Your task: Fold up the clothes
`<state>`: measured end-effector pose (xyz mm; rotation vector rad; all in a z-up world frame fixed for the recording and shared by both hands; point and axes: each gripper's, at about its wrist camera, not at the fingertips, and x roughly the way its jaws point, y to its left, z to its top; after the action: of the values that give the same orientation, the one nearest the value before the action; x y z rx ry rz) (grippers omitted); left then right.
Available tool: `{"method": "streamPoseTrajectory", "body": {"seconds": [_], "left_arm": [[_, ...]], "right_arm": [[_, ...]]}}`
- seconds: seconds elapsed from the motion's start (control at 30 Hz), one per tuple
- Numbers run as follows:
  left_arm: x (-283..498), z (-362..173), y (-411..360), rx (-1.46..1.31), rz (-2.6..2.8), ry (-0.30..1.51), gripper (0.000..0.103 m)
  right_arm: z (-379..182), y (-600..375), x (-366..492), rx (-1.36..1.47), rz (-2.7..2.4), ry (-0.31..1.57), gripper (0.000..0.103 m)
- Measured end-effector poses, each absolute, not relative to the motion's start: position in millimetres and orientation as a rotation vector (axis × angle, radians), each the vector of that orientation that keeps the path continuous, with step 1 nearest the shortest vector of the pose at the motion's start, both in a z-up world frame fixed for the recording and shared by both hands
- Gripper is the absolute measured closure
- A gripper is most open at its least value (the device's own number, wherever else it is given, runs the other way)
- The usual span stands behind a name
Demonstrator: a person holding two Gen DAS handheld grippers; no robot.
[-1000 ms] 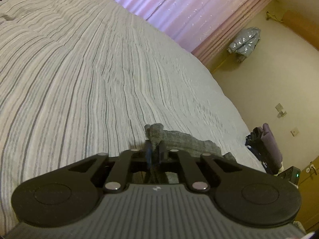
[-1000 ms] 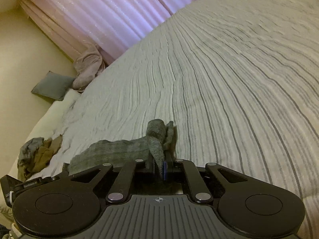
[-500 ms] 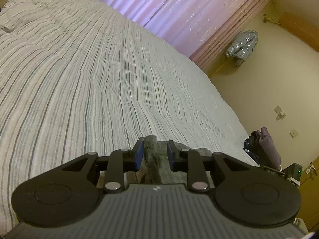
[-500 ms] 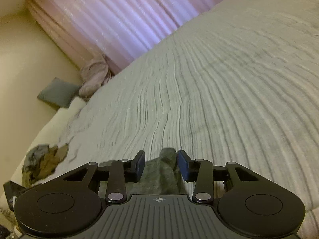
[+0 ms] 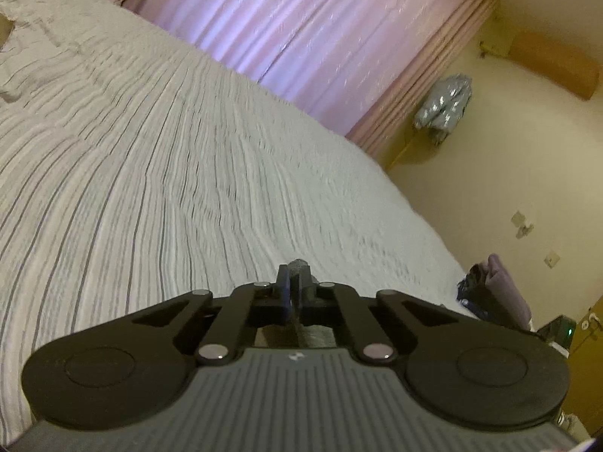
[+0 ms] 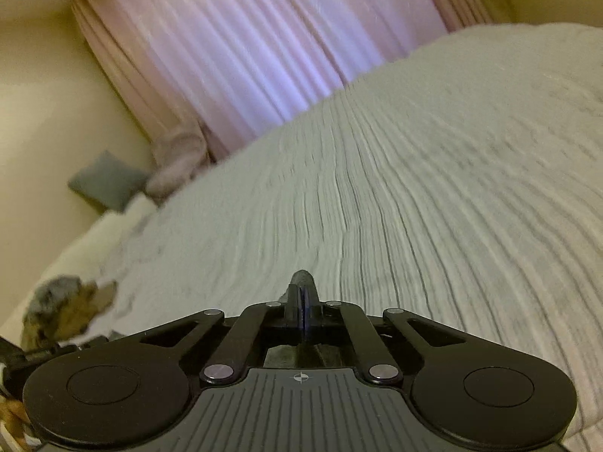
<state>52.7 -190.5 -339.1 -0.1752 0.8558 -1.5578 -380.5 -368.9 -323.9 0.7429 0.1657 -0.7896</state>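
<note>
- Grey knit fabric, the garment [image 5: 298, 264], shows as a small nub poking out past the tips of the left gripper [image 5: 295, 289], whose jaws are pinched tight on it; more of the same cloth is visible through the gap under the linkage.
- In the right wrist view the same sort of dark grey nub of cloth [image 6: 301, 277] sticks up between the closed jaws of the right gripper [image 6: 302, 303], so each claw holds a pinch of it.
- Where the rest of the garment lies I cannot tell: it is hidden below both gripper bodies, at the near edge of the striped bedspread [image 5: 158, 173].
- The relation that matters, as I judge it: the cloth sits right at the claws and hangs near and below them, while the open bed stretches far ahead toward the pink curtain [image 5: 301, 37]. Neither hand is nearer; both already have it.
- Its long axis probably runs left to right between the two grips, though no view shows the span.
- The likely next move is to carry the held edge far across the bed and lay it down flat.
- No brand, label or readable writing shows; only a small crosshair mark [image 6: 300, 377] on the right gripper body.
</note>
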Motion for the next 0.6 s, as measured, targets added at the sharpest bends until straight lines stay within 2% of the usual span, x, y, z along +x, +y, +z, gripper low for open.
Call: {"method": "streamPoseTrajectory", "body": {"seconds": [0.17,0.4,0.6], "left_arm": [[49.3,-340.4,-195.8,-0.159,-1.546,0.819,0.102],[36.3,-363.2,-224.8,0.052,-1.467,0.868,0.102],[30.1,-354.9,-214.6,0.143,-1.380,0.851,0.099]], "right_arm": [[-327.4,-371.0,-380.1,0.729,-0.814,0.158,0.103],[-360.9,-379.0,-353.4,0.749,-0.862,0.351,0.103],[-343.6,-355.1,-349.2,0.651,-0.940,0.432,0.102]]}}
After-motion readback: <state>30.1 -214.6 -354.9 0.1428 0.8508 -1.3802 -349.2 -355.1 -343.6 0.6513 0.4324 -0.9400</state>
